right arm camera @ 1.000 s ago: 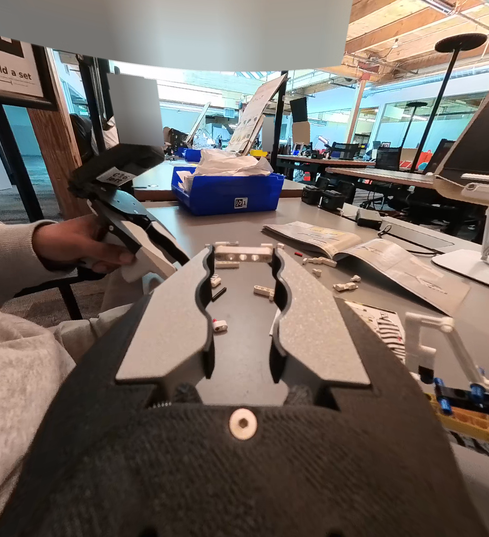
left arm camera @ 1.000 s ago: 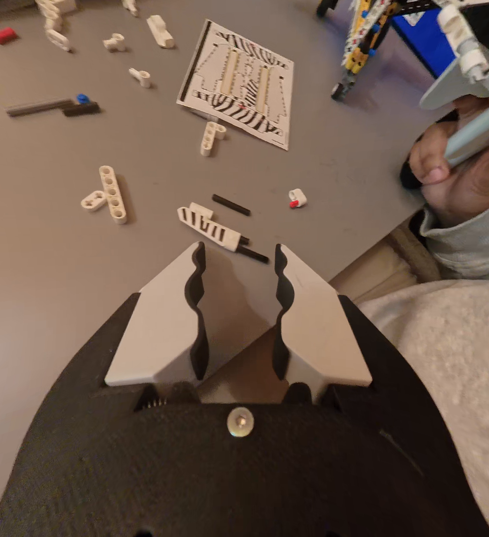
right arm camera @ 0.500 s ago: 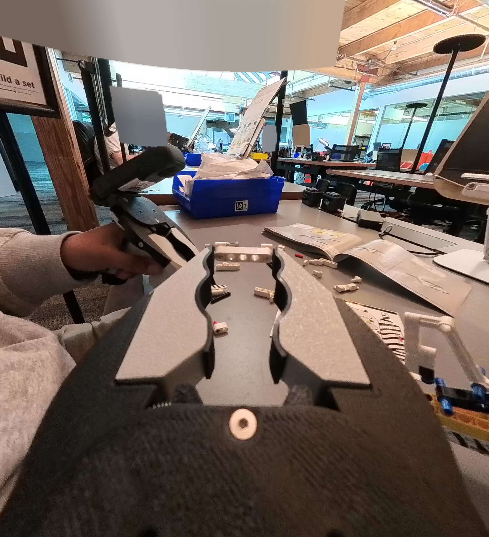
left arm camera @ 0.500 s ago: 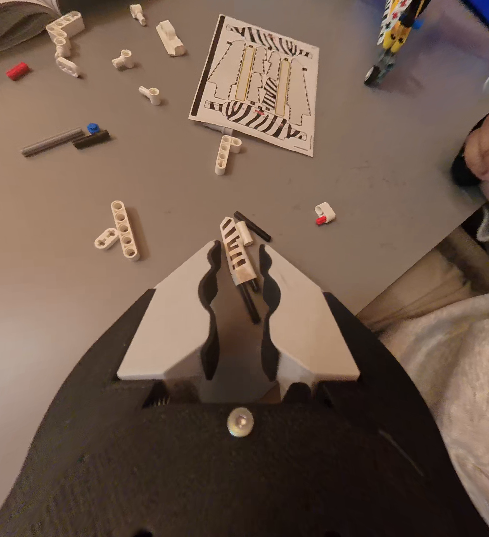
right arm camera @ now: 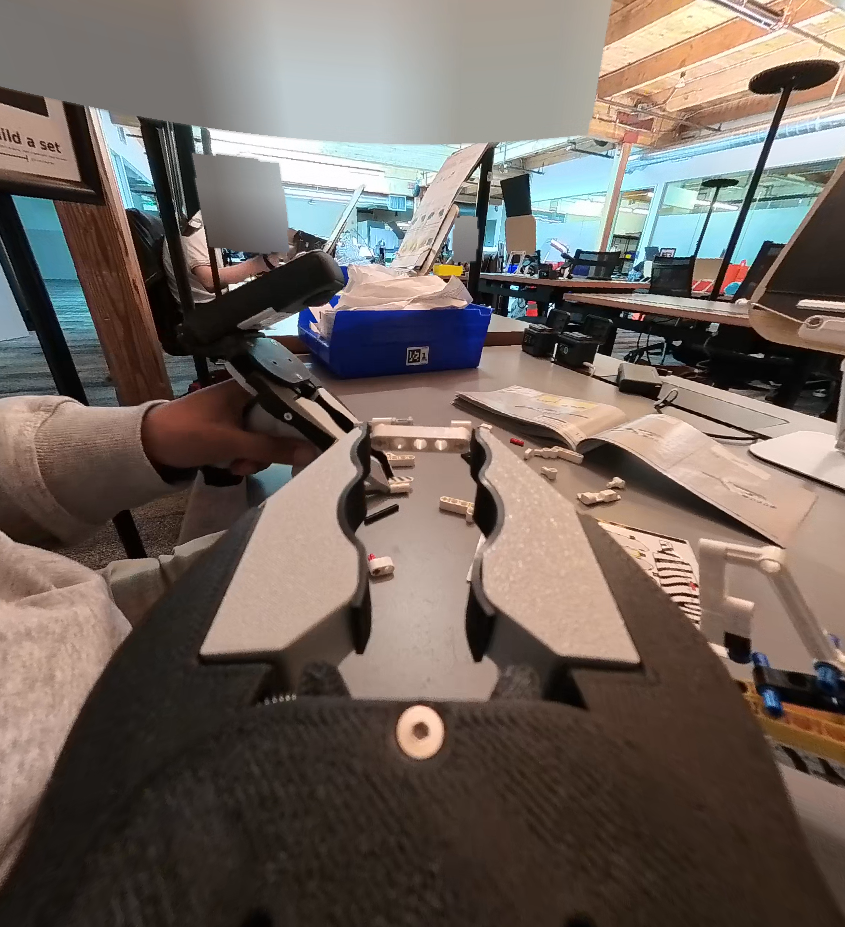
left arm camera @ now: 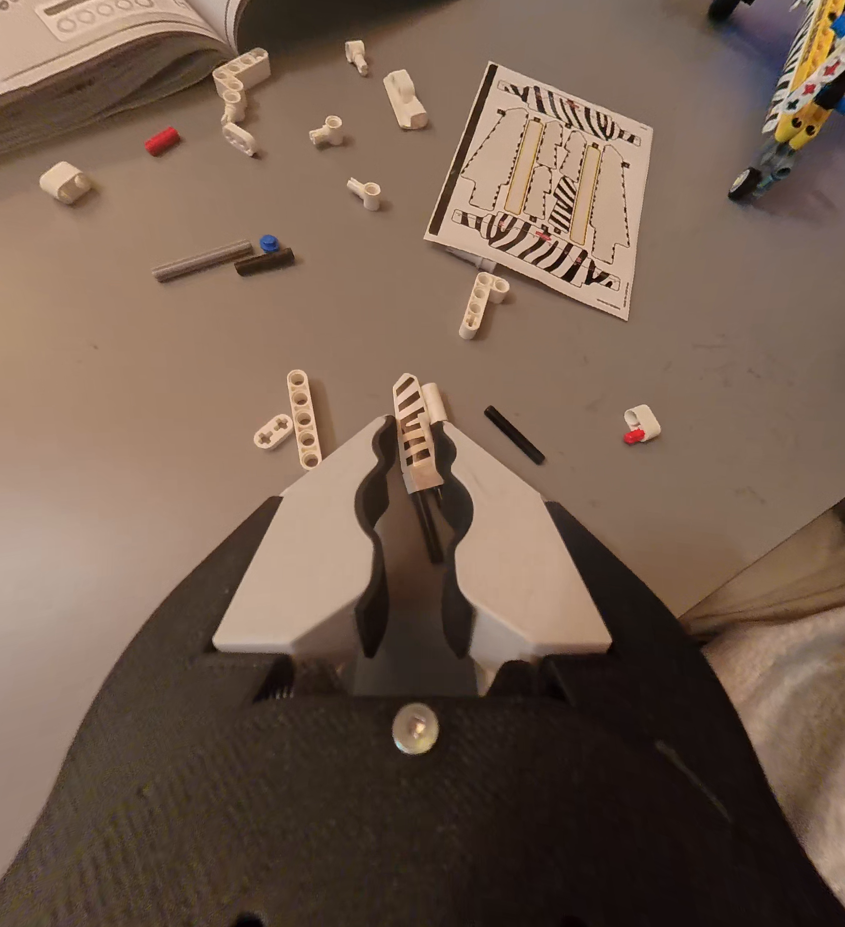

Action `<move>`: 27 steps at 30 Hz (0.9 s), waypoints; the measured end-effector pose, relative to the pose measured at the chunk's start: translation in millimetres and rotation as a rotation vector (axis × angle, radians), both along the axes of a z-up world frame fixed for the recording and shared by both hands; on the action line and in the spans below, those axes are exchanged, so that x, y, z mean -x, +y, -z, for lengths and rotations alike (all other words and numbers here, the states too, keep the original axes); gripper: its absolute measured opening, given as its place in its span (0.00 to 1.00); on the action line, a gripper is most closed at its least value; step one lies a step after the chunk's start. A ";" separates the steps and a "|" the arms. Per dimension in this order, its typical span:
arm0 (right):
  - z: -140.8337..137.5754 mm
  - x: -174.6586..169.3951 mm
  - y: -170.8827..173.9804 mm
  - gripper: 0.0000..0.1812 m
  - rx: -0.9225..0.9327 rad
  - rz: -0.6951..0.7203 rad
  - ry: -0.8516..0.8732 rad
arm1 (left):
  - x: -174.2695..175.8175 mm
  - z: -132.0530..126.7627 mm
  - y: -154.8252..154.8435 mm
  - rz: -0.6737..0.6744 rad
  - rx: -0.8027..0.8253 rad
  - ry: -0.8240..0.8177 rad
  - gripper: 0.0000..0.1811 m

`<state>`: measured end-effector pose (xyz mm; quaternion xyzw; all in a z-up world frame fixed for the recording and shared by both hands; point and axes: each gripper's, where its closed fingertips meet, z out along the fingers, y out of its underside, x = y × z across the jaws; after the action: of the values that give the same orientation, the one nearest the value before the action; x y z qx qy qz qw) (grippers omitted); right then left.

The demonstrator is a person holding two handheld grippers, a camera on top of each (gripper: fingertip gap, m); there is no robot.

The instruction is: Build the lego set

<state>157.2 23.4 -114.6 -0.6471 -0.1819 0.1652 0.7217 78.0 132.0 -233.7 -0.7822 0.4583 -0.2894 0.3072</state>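
Closest in the left wrist view, the left gripper (left arm camera: 416, 441) has its jaws drawn in around a zebra-striped white piece (left arm camera: 414, 431) with a black axle (left arm camera: 429, 526) sticking out of its near end; the fingertips (left arm camera: 375, 441) sit right against the piece, which lies on the grey table (left arm camera: 109, 401), though whether it is truly clamped cannot be told. Just left of it lie a white five-hole beam (left arm camera: 303, 419) and a small white two-hole link (left arm camera: 273, 431); to the right are a loose black axle (left arm camera: 514, 435) and a white connector with a red pin (left arm camera: 641, 424). Farther off are a white L-shaped beam (left arm camera: 480, 303), the zebra sticker sheet (left arm camera: 543, 190), a grey axle (left arm camera: 202, 260), and beyond them the open instruction booklet (left arm camera: 84, 55) and the yellow partial model (left arm camera: 807, 95). In the right wrist view, the right gripper (right arm camera: 420, 439) pinches a white holed beam (right arm camera: 420, 437) crosswise between its tips, raised above the table, with a blue bin (right arm camera: 395, 336) far behind.
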 end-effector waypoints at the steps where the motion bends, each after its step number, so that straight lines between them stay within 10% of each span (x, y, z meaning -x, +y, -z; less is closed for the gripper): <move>1: 0.0 0.2 0.0 0.21 0.000 -0.001 0.000 | -0.4 -0.7 -1.5 0.003 0.018 -0.013 0.08; 13: 0.2 0.1 0.9 0.21 0.001 0.003 0.000 | -13.5 -49.5 -41.1 0.227 0.154 -0.353 0.18; 27: 0.8 -2.6 2.6 0.21 0.009 0.023 0.006 | -43.3 -0.2 -84.7 0.400 -0.031 0.001 0.17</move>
<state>159.8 26.0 -115.4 -0.6520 -0.1717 0.1597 0.7211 121.4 47.3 -233.5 -0.6708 0.6092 -0.3371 0.2555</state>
